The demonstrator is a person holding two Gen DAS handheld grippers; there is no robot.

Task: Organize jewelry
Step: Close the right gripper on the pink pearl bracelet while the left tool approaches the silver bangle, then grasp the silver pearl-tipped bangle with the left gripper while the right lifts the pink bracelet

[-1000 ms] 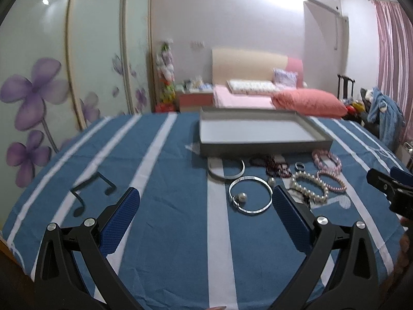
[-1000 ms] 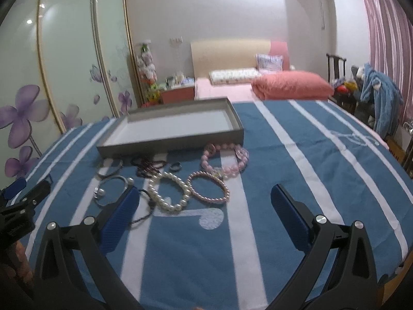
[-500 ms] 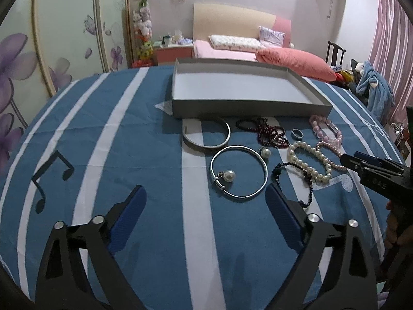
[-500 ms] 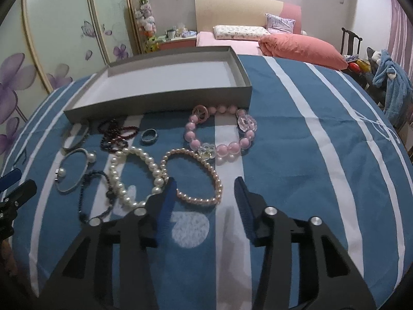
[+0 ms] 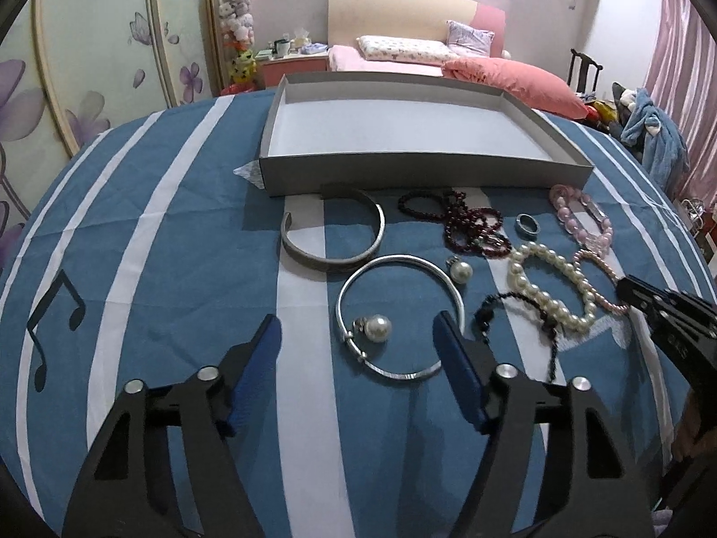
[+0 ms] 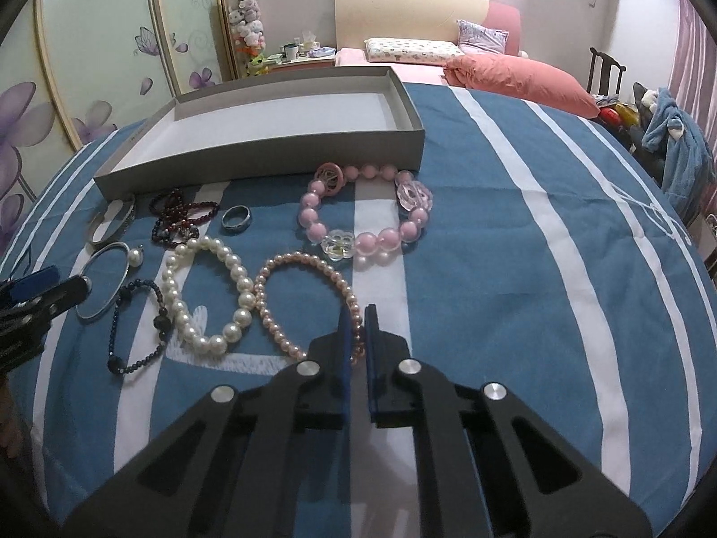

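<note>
A blue striped cloth [image 5: 179,233] carries a shallow grey tray [image 5: 403,134], and all the jewelry lies in front of the tray's near wall. Nearest that wall are a silver cuff [image 5: 334,242] and a chunky pink bead bracelet [image 6: 367,219]. The right gripper [image 6: 357,314] is clamped on the small pink pearl bracelet [image 6: 309,300] farther from the tray, while the left gripper [image 5: 358,336] is closing around the silver bangle with a pearl [image 5: 399,318], its pads not yet touching it.

The blue striped cloth [image 5: 188,269] looks matt and lightly creased. The grey tray [image 5: 421,170] seems matt card with a paler smooth floor. Two bangles, a wide brushed cuff [image 5: 331,260] and a thin polished hoop [image 5: 399,309], look metal. The white pearl bracelet [image 6: 210,287] is glossy, the pink bead bracelet [image 6: 367,224] glassy and translucent
</note>
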